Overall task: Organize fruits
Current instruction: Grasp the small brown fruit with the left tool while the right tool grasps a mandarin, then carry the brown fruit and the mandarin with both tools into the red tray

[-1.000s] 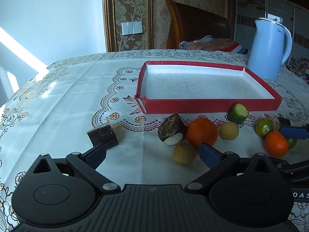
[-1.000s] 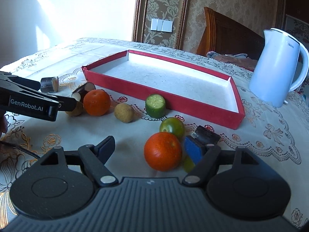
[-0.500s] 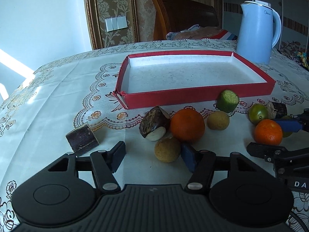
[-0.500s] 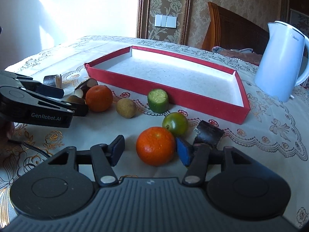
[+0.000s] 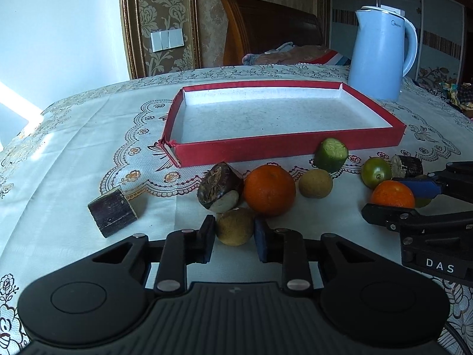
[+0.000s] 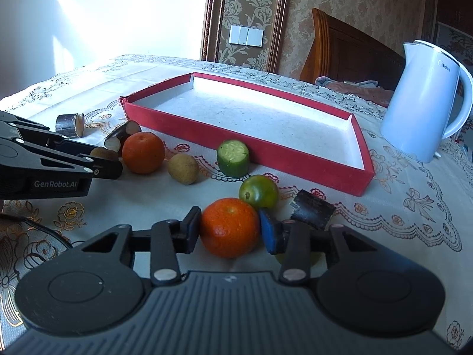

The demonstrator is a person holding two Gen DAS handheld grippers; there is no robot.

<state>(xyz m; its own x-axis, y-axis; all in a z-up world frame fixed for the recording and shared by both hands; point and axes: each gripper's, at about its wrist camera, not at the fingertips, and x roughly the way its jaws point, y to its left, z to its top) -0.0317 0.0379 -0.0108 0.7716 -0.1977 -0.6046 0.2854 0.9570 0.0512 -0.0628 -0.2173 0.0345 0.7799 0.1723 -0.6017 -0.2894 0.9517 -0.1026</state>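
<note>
Left wrist view: left gripper (image 5: 233, 238) clamps brown fruit (image 5: 234, 226), right gripper (image 6: 230, 232) closing on orange (image 6: 230, 227) — grasp step — next lift into red tray (image 5: 289, 150).

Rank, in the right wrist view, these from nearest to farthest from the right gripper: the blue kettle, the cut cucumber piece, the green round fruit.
1. Green round fruit, just beyond the right gripper.
2. Cucumber piece, farther back, by the tray's front wall.
3. Blue kettle, far right, behind the tray.

tray (image 5: 283, 151) behind fruit row (image 5: 269, 190) | kettle (image 5: 381, 53) behind tray, right | all on table (image 5: 74, 153)
</note>
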